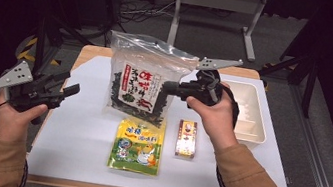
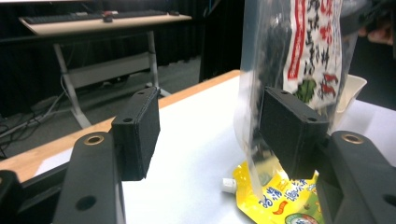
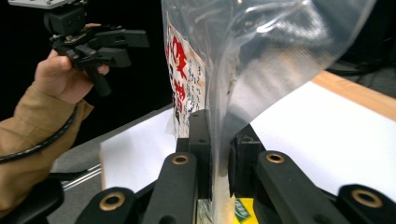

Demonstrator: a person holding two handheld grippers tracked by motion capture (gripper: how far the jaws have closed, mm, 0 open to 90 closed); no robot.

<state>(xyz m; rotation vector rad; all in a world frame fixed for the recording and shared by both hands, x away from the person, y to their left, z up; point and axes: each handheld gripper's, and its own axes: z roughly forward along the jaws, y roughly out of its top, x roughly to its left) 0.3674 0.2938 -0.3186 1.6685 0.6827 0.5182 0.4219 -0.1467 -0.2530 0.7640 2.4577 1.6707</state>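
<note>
Dark floor and black frames ring the white counter (image 1: 77,135), where a yellow pouch (image 1: 138,147) and a small box (image 1: 186,138) lie flat and a white tray (image 1: 253,115) sits at the right edge. Above them the right claw (image 3: 217,154) is clamped on the side of a clear seaweed bag (image 1: 144,77), holding it upright off the counter over the pouch. Off at the counter's left edge, the left claw (image 1: 66,89) stands wide and grips nothing, apart from the bag.
</note>
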